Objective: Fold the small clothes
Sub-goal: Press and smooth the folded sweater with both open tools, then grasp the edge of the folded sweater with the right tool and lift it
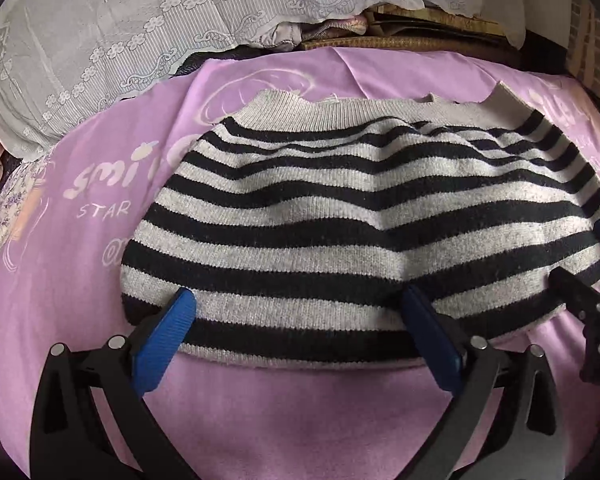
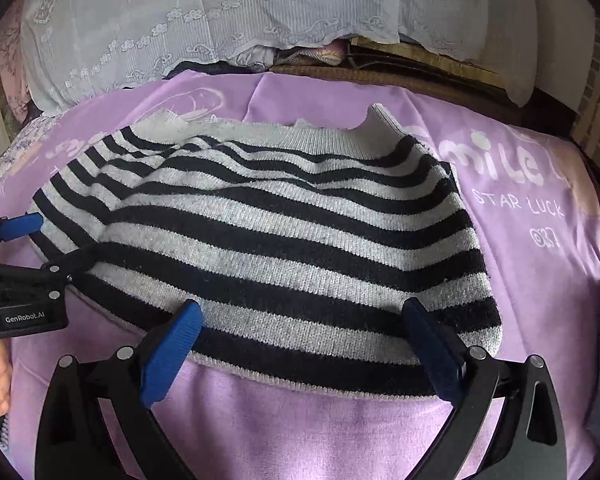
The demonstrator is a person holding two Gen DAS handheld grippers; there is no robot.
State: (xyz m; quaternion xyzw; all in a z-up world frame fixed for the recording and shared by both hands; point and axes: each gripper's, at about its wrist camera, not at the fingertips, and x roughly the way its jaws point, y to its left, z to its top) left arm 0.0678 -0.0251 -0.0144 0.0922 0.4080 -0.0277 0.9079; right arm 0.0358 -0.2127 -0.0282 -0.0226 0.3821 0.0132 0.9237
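Left wrist view: the striped sweater [image 1: 340,220] lies flat on the purple sheet [image 1: 300,420], long axis crosswise, grey ribbed band at the far edge; the left gripper [image 1: 300,312] stands wide over its near hem, gripping nothing. Right wrist view: the same sweater — stripes crosswise — under the wide, empty right gripper [image 2: 304,324].
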